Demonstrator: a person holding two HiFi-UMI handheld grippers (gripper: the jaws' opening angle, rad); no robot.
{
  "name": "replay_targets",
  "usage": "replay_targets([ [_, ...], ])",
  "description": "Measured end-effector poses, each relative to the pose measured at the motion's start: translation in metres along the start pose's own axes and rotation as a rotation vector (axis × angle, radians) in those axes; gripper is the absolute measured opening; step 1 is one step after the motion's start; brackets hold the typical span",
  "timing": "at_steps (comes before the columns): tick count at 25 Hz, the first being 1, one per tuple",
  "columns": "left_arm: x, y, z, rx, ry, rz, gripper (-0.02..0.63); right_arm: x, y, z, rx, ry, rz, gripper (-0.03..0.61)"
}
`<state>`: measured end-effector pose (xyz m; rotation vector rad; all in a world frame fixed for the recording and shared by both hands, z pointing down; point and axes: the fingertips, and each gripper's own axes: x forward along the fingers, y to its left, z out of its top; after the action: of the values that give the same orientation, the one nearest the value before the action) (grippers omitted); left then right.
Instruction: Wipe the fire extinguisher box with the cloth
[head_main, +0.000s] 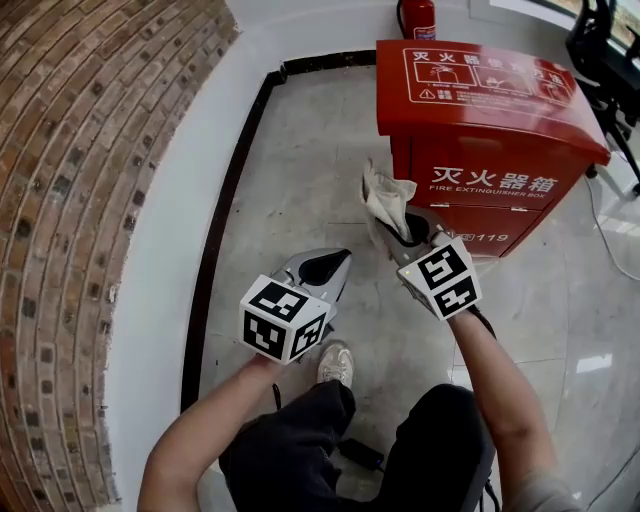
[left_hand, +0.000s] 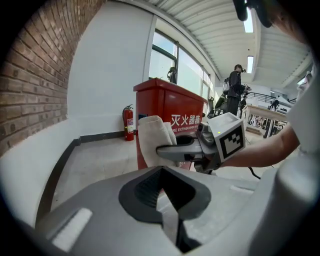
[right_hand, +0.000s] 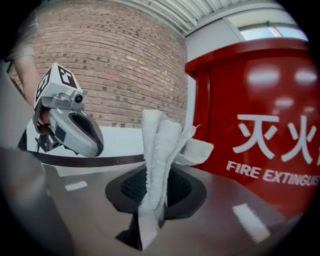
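Standing beside the person, I see a curved brick wall on the far left. A white band runs along its foot, and a dark strip edges the grey tiled floor.

Next comes the left gripper, held low over the floor above the person's shoe, with its marker cube nearest the body. Its own view shows the two jaws pressed together along a seam with nothing between them.

To its right, and a little further forward, is the right gripper. Its jaws are pinching the white cloth. In the right gripper view, the cloth rises from between the jaws as a bunched, upright fold, and one flap reaches toward the red panel.

The cloth hangs just in front of the fire extinguisher box, near the left edge of its front face and below the lid. I cannot tell whether it touches the metal. The box stands on the floor close to the white wall, lid closed, with white lettering on its top and front.

Behind its left rear corner, a red fire extinguisher stands against the wall. At the far right edge, part of a dark chair is in view, and a thin cable trails over the tiles.
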<state>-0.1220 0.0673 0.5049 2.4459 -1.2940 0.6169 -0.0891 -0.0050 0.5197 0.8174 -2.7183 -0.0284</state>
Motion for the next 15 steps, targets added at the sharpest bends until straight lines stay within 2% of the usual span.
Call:
replay_targets([
  [6, 0.031, -0.017, -0.007, 0.056, 0.025, -0.043, 0.001, -0.041, -0.056, -0.028, 0.012, -0.015, -0.200, 0.089],
  [15, 0.088, -0.061, 0.012, 0.087, -0.006, -0.141, 0.000, -0.143, -0.151, -0.071, 0.134, 0.000, -0.454, 0.089],
])
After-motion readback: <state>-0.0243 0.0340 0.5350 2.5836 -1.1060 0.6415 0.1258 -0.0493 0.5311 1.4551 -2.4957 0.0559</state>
